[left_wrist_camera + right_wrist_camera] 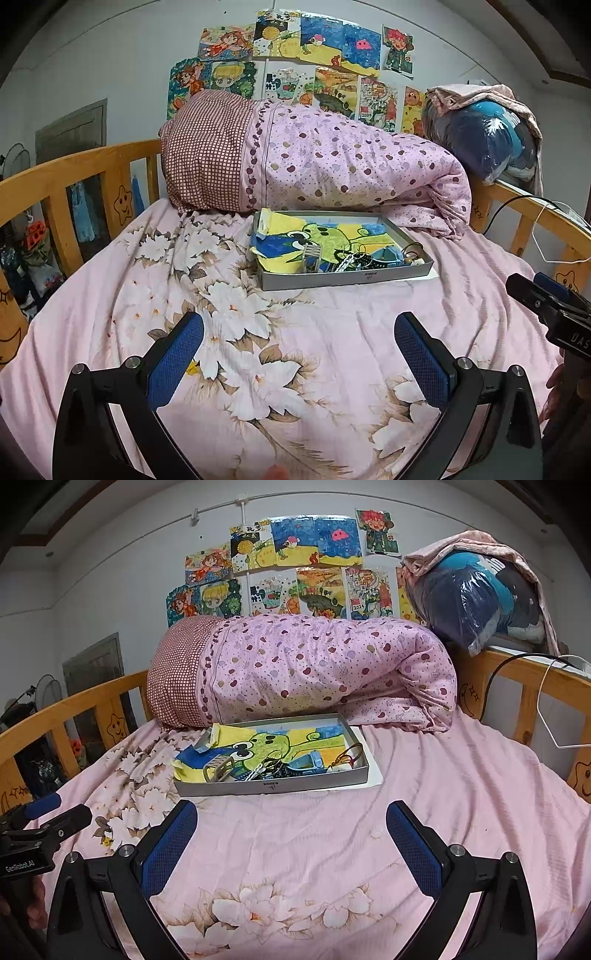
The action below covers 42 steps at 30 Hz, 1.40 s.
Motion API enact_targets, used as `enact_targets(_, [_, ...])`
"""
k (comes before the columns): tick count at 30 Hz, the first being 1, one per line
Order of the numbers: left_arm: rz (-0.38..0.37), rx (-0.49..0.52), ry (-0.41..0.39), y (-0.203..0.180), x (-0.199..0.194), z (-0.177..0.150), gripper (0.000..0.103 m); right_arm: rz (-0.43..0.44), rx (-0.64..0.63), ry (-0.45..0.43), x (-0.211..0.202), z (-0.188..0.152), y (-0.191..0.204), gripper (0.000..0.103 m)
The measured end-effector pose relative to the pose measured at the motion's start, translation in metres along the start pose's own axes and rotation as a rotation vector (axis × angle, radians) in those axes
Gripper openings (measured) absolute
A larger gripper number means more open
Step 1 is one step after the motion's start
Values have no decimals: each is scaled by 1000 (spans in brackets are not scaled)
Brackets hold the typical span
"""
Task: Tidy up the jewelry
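Note:
A shallow grey box (343, 280) (273, 787) lies on the pink bed, lined with a yellow and green cartoon drawing. A tangle of jewelry (354, 258) (269, 770) lies along its near edge: dark beaded bracelets, a metal clip, blue pieces, a thin cord. My left gripper (299, 343) is open and empty, low over the sheet in front of the box. My right gripper (291, 827) is open and empty, also short of the box. Each gripper shows at the edge of the other's view: the right one in the left wrist view (546, 306), the left one in the right wrist view (48, 819).
A rolled pink dotted quilt (332, 166) (314, 668) lies right behind the box. Wooden bed rails (55, 184) (535, 679) run along both sides. A plastic-wrapped bundle (480, 598) sits at the back right, with cables (517, 664) over the rail. Drawings cover the wall.

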<state>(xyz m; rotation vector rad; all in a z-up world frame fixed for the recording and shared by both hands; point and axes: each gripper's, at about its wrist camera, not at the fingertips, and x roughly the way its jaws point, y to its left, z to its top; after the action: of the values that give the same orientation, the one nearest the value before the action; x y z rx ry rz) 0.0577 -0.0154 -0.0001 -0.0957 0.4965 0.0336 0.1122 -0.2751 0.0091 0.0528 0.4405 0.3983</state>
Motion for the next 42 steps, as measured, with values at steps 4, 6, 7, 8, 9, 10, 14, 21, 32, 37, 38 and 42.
enact_targets(4, [0,0,8,0,1,0,101,1,-3,3,0,-1,0,103])
enact_targets(6, [0,2,8,0,1,-1,101,2,-3,3,1,-2,1,103])
enact_targets(7, [0,0,8,0,1,-1,101,1,-4,3,1,-2,1,103])
enact_targets(8, [0,0,8,0,1,-1,101,0,-3,3,1,-2,1,103])
enact_targets(9, [0,-1,8,0,1,-1,101,0,-2,3,0,-2,2,103])
enact_targets(10, [-1,-1,8,0,1,-1,101,0,-1,4,1,-2,2,103])
enact_targets(14, [0,-2,9,0,1,-1,101,-1,-1,6,1,-3,2,103])
enact_targets(21, [-4,-6,13,0,2,-3,101,0,-3,9,1,-4,3,103])
enact_targets(32, [-12,-11,14,-1,0,-2,101,-1,-3,10,3,-4,4,103])
enact_targets(37, [-10,-13,14,-2,0,-2,101,0,-3,11,3,-5,4,103])
enact_targets(38, [-10,-14,15,-2,0,-2,101,-1,-3,11,3,-5,5,103])
enact_targets(42, [-11,-14,14,-2,0,-2,101,-1,-3,10,3,-4,4,103])
